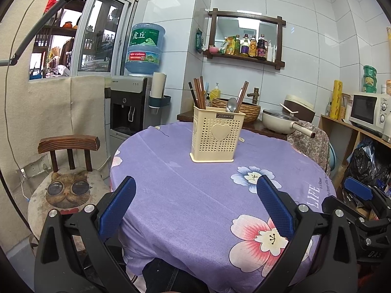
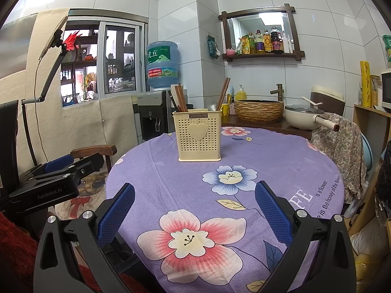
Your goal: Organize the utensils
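Purple floral cloth covers the round tabletop (image 2: 281, 161), hanging over its near edge. Most of the cloth lies bare between that near edge and the cream utensil holder (image 1: 215, 138), which stands upright toward the far edge, about midway across. Open cloth on both sides of it.

My left tongs (image 1: 196, 204) hover over the near edge, blue pads spread wide apart, nothing between them. My right tongs (image 2: 195, 207) do likewise, spread and empty, also at the near edge. In the left view the right tongs show off the tabletop's right side.

Holder: perforated plastic, raised heart on its front face, small label near the rim. Brown chopsticks (image 1: 198, 92) stand bunched in its left part, leaning slightly; another pair (image 1: 242, 95) leans in the right part beside a metal spoon (image 1: 231, 105), bowl up.

Wooden chair (image 1: 69, 144) with a cat cushion sits just off the left edge. Cloth-draped chair (image 2: 342, 151) crowds the far right edge.
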The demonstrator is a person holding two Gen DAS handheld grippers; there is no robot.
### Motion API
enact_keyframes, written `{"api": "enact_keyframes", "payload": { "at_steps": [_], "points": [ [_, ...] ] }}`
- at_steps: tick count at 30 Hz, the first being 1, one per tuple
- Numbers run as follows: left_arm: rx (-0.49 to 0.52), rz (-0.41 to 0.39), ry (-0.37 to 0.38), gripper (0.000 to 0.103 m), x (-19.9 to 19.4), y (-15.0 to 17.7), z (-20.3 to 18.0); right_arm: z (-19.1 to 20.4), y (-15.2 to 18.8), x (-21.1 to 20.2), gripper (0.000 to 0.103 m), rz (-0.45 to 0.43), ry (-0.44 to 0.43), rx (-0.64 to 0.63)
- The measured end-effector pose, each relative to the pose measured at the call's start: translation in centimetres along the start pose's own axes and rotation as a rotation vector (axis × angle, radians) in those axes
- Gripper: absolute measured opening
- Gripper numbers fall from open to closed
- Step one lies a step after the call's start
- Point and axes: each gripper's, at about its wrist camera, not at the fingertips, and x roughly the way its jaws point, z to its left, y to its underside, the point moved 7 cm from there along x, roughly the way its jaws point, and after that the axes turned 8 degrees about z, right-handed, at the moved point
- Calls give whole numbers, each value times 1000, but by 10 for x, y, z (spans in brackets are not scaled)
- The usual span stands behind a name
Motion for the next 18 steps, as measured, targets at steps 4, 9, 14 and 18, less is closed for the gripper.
{"api": "enact_keyframes", "payload": {
  "at_steps": [4,9,14,18],
  "points": [
    [-4,9,3,97,0,2,-1,0,1,0,97,0,0,-1],
    [-3,15,5,97,-1,2,-4,0,1,0,97,1,-1,-1],
    [-5,18,4,97,-1,1,-5,1,1,0,97,2,-2,0],
    [-9,19,-1,97,0,-1,-6,2,4,2,97,4,-4,-2]
  ]
}}
